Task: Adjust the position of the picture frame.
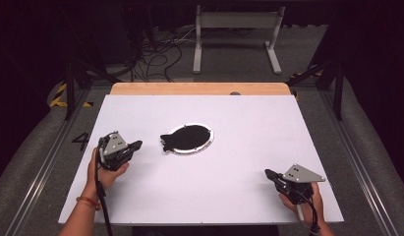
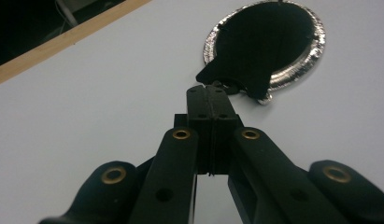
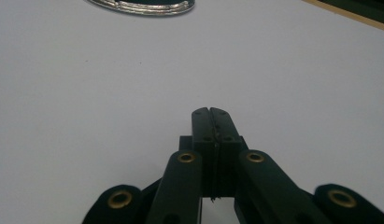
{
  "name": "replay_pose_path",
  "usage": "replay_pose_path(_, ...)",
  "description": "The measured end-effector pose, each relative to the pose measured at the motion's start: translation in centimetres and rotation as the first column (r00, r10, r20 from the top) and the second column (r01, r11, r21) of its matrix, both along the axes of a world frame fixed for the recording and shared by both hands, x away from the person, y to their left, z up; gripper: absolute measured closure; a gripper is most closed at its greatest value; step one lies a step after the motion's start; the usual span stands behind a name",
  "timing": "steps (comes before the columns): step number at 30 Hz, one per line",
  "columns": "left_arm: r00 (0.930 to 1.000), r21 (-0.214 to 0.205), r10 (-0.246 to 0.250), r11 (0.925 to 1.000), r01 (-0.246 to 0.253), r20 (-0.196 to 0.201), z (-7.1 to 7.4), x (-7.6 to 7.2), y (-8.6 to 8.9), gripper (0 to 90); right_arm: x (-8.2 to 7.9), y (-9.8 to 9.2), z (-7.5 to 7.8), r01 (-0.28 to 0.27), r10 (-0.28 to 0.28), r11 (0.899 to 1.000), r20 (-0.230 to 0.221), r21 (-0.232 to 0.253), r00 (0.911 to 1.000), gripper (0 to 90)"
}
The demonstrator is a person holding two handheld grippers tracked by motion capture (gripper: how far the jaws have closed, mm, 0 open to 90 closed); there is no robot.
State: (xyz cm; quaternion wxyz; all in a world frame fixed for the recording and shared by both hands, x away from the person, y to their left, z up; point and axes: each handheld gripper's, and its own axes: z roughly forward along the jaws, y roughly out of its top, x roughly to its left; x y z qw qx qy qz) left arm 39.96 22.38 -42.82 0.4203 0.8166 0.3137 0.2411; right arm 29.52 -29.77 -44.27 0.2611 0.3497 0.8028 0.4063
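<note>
At the near edge of the table [image 1: 239, 196], a flat matte white board, the person's two hands each hold a black gripper. The right hand [image 1: 303, 201] sits close to the near right corner, wrapped around the handle from below, and the right gripper [image 1: 268, 173] points toward the left side across the white surface. A grey three-cornered plate [image 1: 302, 173] lies flat on top of it, and a dark cable trails back over the wrist. In the right gripper view its jaws are pressed together with nothing between them, the brass-coloured pivot rivets showing on the smooth black links.

The left hand [image 1: 105, 173] rests nearer the left edge, a little farther in, with a reddish band on the wrist [image 1: 88, 201]. The left gripper [image 1: 137, 144] points toward the right, at the middle of the table, and its jaws are likewise closed flat against each other, holding nothing.

Just beyond those tips, near the table's centre, lies a round dish [image 1: 205, 142] with a shiny, crinkled, foil-like silver rim. A flat matte black piece [image 1: 187, 137] covers it, rounded over the dish and ending in a flared, tail-like tab [image 2: 217, 74] that overhangs the rim toward the left gripper, near its tips; whether they touch cannot be told.

Along the far edge runs a light wooden strip [image 1: 199, 88].
</note>
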Motion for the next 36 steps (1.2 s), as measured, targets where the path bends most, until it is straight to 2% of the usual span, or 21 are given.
replay_pose_path(1, 1.0000, -0.009, 0.006, 0.9999, -0.006, 0.008, 0.0, 0.6, -0.3, 90.0, 0.0, 0.1, 0.0, -0.004, 0.004, 1.000, -0.002, 0.002, 1.0000, 90.0)
replay_pose_path(4, 0.9997, -0.002, 0.004, 1.0000, -0.004, -0.023, -0.4, 2.0, -1.1, 90.0, -0.3, 0.3, -0.1, -0.009, 0.009, 1.000, -0.011, -0.002, 0.9999, 90.0)
replay_pose_path(5, 0.9993, 0.013, 0.012, 0.9999, -0.012, -0.036, -0.6, 2.6, -1.4, 90.0, -0.4, 0.3, -0.2, -0.009, 0.009, 1.000, -0.013, -0.003, 0.9999, 90.0)
replay_pose_path(9, 0.9994, 0.015, 0.015, 0.9998, -0.014, -0.030, -0.8, 3.6, -1.9, 90.0, -0.6, 0.2, -0.4, -0.012, 0.012, 1.000, -0.030, -0.002, 0.9995, 90.0)
replay_pose_path(11, 0.9990, 0.032, 0.011, 0.9994, -0.010, -0.042, -1.4, 4.2, -2.3, 90.0, -1.0, 0.2, -0.6, -0.012, 0.012, 1.000, -0.034, -0.014, 0.9994, 90.0)
replay_pose_path(12, 0.9976, 0.029, 0.004, 0.9996, -0.002, -0.069, -1.6, 4.6, -2.3, 90.0, -1.2, 0.1, -0.6, -0.011, 0.010, 1.000, -0.036, -0.016, 0.9993, 90.0)
replay_pose_path(13, 0.9973, 0.007, 0.010, 0.9999, -0.009, -0.073, -1.8, 4.9, -2.5, 90.0, -1.3, 0.1, -0.7, -0.010, 0.010, 1.000, -0.036, -0.018, 0.9993, 90.0)
replay_pose_path(15, 0.9979, -0.027, 0.018, 0.9995, -0.019, -0.063, -1.7, 5.4, -2.6, 90.0, -1.6, -0.1, -0.9, -0.005, 0.004, 1.000, -0.046, -0.018, 0.9990, 90.0)
replay_pose_path(16, 0.9983, -0.023, 0.021, 0.9995, -0.022, -0.055, -1.7, 5.5, -2.8, 90.0, -1.7, -0.2, -1.0, 0.000, 0.000, 1.000, -0.050, -0.018, 0.9987, 90.0)
replay_pose_path(18, 0.9989, 0.032, 0.007, 0.9995, -0.006, -0.046, -1.9, 5.8, -3.6, 90.0, -1.8, -0.4, -1.1, 0.003, -0.004, 1.000, -0.055, -0.018, 0.9985, 90.0)
replay_pose_path(22, 0.9972, 0.076, -0.001, 0.9971, 0.007, -0.075, -3.0, 6.4, -4.6, 90.0, -2.0, -0.4, -1.2, 0.005, -0.006, 1.000, -0.061, -0.023, 0.9981, 90.0)
replay_pose_path(26, 0.9967, 0.087, -0.003, 0.9962, 0.010, -0.081, -3.5, 6.6, -5.0, 90.0, -2.1, -0.3, -1.4, -0.003, 0.000, 0.999, -0.067, -0.033, 0.9977, 89.8)
replay_pose_path(30, 0.9954, 0.073, -0.024, 0.9968, 0.031, -0.092, -3.5, 6.7, -4.7, 90.0, -2.3, -0.3, -1.6, -0.013, 0.010, 0.999, -0.066, -0.043, 0.9978, 89.6)
replay_pose_path(32, 0.9966, 0.092, -0.021, 0.9954, 0.028, -0.080, -3.5, 6.7, -4.8, 90.0, -2.3, -0.3, -1.6, -0.010, 0.007, 0.999, -0.067, -0.048, 0.9978, 89.5)
replay_pose_path(33, 0.9980, 0.111, -0.002, 0.9938, 0.009, -0.063, -3.5, 6.9, -4.9, 88.8, -2.3, -0.3, -1.6, -0.008, 0.005, 0.999, -0.067, -0.045, 0.9977, 89.5)
replay_pose_path(36, 0.9986, 0.152, 0.006, 0.9884, 0.002, -0.052, -3.8, 7.1, -5.2, 87.3, -2.3, -0.3, -1.6, -0.009, 0.005, 0.999, -0.068, -0.050, 0.9976, 89.5)
